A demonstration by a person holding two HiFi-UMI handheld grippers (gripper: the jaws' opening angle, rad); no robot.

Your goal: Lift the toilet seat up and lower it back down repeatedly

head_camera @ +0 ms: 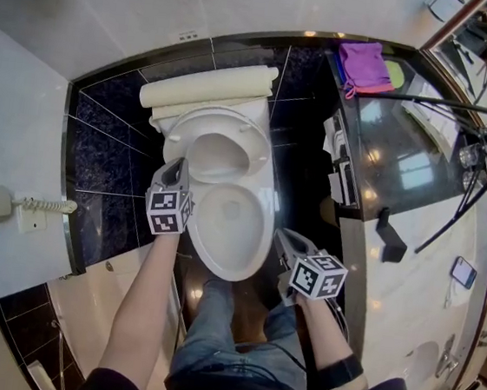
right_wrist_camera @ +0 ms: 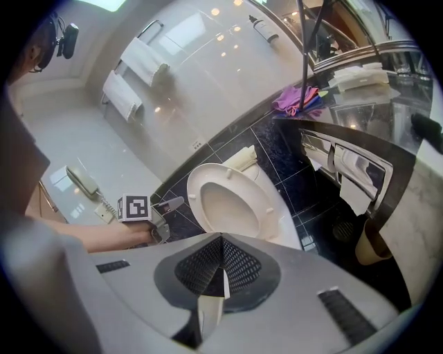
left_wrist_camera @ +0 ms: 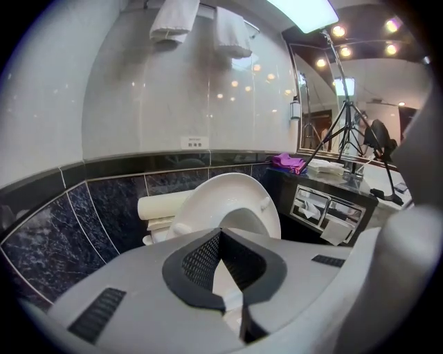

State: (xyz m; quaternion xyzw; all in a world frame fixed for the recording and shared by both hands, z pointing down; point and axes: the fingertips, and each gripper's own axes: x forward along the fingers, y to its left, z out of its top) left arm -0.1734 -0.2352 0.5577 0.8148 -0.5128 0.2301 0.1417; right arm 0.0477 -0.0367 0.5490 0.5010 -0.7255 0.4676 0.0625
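Dark-tiled wall backs the toilet. Its seat stands tilted up off the bowl, so I judge this lift nearly done, with lowering next. My left gripper, jaws together and empty, sits at the seat's edge. My right gripper, likewise closed and empty, hangs apart.

Seen from above, our left gripper reaches forward and tips downward at the end of a bare left forearm, its jaws drawn together at the tips. Our right gripper is held nearer the body, also angled down, with its jaws closed tight. A dark band circles the right wrist. Our denim-clad legs stand between the arms.
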